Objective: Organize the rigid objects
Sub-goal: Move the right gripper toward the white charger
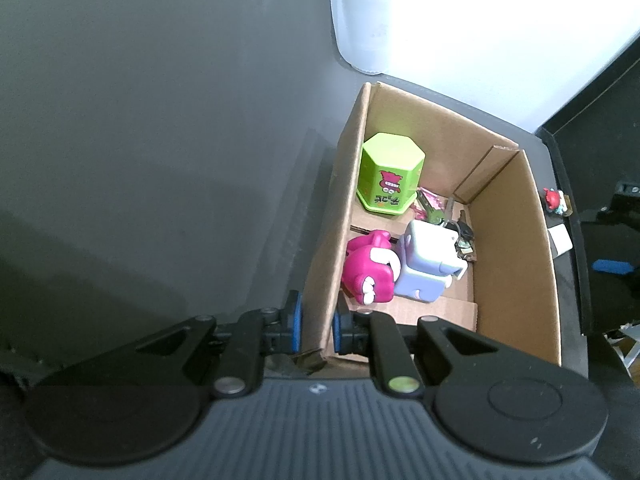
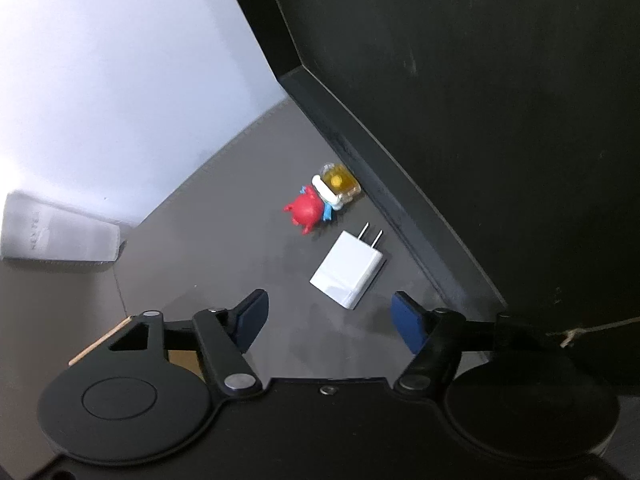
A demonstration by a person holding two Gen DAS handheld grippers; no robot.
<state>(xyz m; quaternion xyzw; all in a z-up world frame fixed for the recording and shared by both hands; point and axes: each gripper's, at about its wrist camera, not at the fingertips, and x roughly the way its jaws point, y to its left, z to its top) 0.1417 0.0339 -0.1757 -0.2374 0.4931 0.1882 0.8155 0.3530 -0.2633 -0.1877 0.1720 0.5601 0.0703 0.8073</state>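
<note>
My left gripper [image 1: 318, 320] is shut on the near left wall of an open cardboard box [image 1: 512, 240]. Inside the box stand a green hexagonal tin [image 1: 390, 174], a magenta figure [image 1: 370, 268], a pale lilac cube figure [image 1: 428, 264] and a bunch of keys [image 1: 464, 236]. My right gripper [image 2: 330, 320] hangs open just short of a white plug charger [image 2: 348, 274] lying flat on the grey table, prongs pointing away. Nothing is between its fingers. Beyond the charger lies a small red toy [image 2: 306, 210] with a yellow-and-white piece [image 2: 340, 182] attached.
A black panel [image 2: 480, 120] rises right behind the charger and toy, its base edge close to them. A white container with lettering [image 2: 60, 236] stands at the table's back; it is also in the left wrist view [image 1: 364, 16]. The box's corner [image 2: 100, 340] shows beside my right gripper.
</note>
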